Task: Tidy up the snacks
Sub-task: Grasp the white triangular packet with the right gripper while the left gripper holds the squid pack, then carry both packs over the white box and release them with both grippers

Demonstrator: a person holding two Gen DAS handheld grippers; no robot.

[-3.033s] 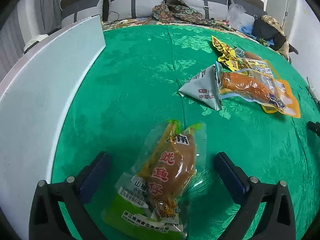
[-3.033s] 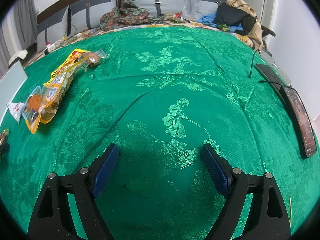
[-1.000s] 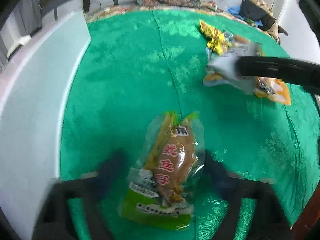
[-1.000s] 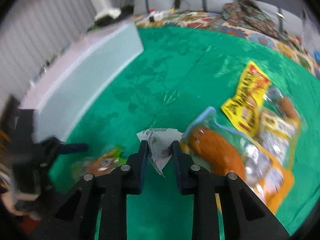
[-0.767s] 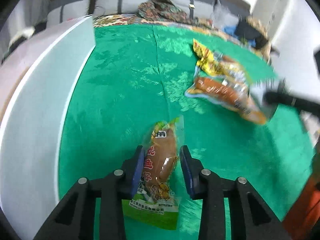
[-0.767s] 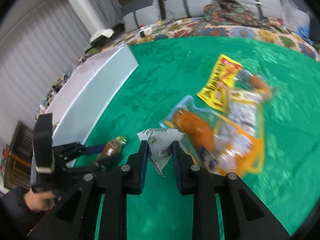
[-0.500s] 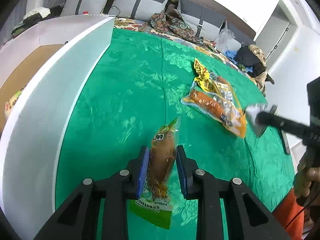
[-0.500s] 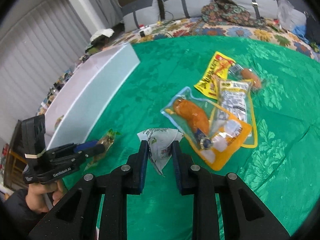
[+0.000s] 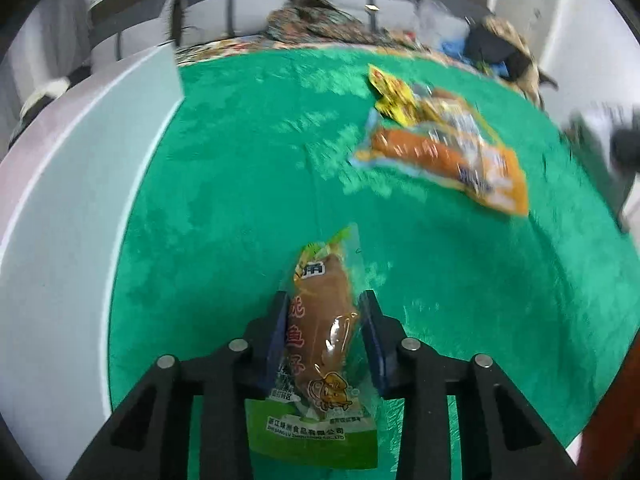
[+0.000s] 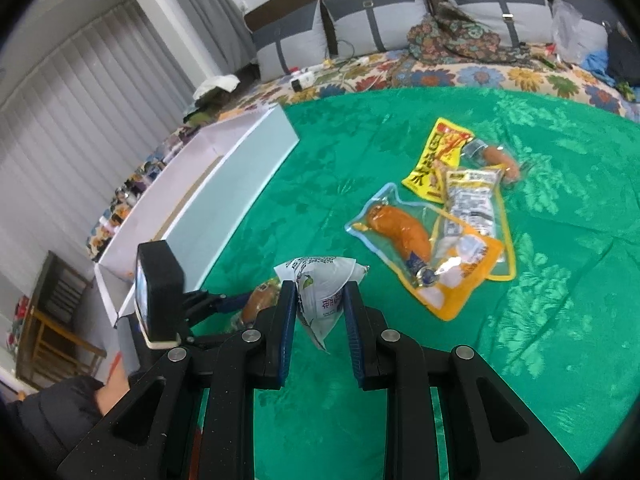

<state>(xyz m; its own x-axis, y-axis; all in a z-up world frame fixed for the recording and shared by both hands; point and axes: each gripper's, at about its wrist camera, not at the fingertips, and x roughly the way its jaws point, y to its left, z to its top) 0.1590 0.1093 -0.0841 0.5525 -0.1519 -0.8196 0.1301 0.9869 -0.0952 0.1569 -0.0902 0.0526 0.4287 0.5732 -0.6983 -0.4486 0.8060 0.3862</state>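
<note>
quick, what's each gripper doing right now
left gripper: closed on the brown squid snack pack.
right gripper: closed on the white triangular snack pouch.

Six snack packs: brown (image 9: 326, 320), white (image 10: 320, 292), orange (image 10: 420, 248), yellow (image 10: 440, 156), sausage (image 10: 500, 158), clear (image 10: 472, 200). One box (image 10: 224, 200). Two claws.

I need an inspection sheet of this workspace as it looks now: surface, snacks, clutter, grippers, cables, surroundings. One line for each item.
Surface: green patterned cloth, wrinkled.
Job's things: brown snack packet in the left gripper; white triangular packet in the right gripper; pile of yellow and orange packets lying on the cloth; white box at the cloth's edge.
Clutter: clothes and bags by the cushions.
Grippers: left gripper jaws closed on the brown packet, just eased slightly; right gripper jaws closed on the white packet.
Cables: one near the cushions.
Surroundings: grey cushions, vertical blinds.
</note>
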